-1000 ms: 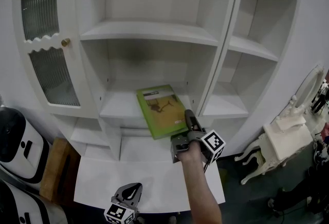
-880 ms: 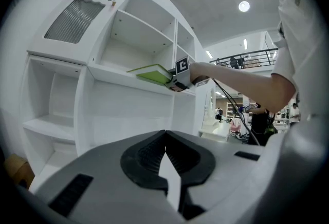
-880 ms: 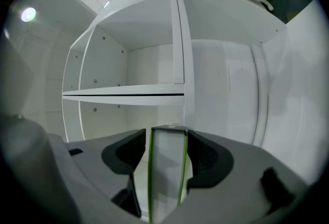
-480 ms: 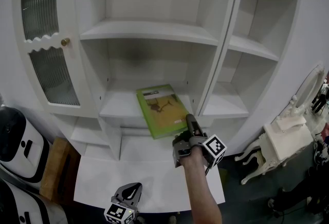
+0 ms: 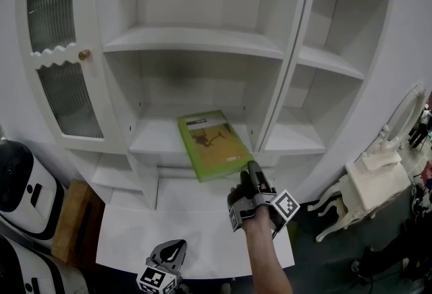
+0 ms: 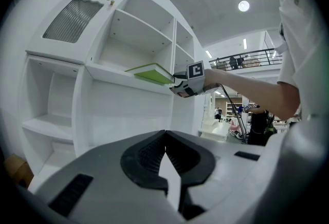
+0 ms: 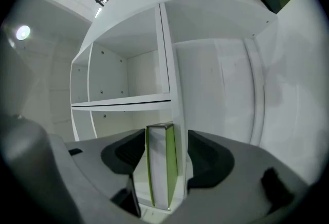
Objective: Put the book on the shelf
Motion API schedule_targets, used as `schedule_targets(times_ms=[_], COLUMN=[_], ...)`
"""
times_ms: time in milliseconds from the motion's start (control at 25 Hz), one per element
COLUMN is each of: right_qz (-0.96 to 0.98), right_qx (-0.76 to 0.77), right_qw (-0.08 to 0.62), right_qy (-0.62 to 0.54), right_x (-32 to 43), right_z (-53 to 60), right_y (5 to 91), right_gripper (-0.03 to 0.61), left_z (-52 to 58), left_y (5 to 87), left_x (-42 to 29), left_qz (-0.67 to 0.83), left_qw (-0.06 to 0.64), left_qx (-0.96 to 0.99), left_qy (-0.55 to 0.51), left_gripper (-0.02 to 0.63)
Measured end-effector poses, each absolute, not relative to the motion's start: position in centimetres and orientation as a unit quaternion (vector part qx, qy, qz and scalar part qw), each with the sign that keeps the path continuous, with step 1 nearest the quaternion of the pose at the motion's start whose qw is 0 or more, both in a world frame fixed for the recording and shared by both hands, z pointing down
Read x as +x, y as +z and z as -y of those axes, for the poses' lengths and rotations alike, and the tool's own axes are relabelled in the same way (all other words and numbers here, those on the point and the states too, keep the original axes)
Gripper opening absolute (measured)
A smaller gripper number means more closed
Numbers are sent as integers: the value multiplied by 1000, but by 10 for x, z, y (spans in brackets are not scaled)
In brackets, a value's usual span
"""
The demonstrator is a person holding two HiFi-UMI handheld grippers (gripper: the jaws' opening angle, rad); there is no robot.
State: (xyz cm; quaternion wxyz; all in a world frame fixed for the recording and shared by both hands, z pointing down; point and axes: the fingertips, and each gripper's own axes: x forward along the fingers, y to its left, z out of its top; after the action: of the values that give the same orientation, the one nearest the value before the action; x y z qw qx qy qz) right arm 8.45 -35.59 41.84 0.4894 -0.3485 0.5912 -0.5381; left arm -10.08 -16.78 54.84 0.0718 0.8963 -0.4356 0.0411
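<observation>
One book (image 5: 210, 144) overhangs shelf (image 5: 152, 139) edge; right tool (image 5: 252, 168) seemingly clear.

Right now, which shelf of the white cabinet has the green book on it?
The lower shelf of the middle section: the book lies flat there, its near end past the front edge.

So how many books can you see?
1. The green book lies flat on the lower shelf, its near end sticking out past the front edge, just ahead of the right gripper. No other books show.
</observation>
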Motion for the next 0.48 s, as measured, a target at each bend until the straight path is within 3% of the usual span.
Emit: schedule_targets(times_ms=[200,360,480], right_qz=[-591,-602,-611], right_qx=[-335,-350,-352], right_qw=[488,463,449], right_qy=[-548,-549,-549], right_x=[77,69,61], right_z=[339,332,332], right_y=[423,426,426], right_gripper=[255,126,83], left_z=[167,167,166], left_y=[549,548,547], left_x=[-98,-96,-95], left_qz=[432,431,432], left_qw=[73,71,73], left_qx=[898,899,898], left_qy=[44,42,40], left_gripper=[9,9,9])
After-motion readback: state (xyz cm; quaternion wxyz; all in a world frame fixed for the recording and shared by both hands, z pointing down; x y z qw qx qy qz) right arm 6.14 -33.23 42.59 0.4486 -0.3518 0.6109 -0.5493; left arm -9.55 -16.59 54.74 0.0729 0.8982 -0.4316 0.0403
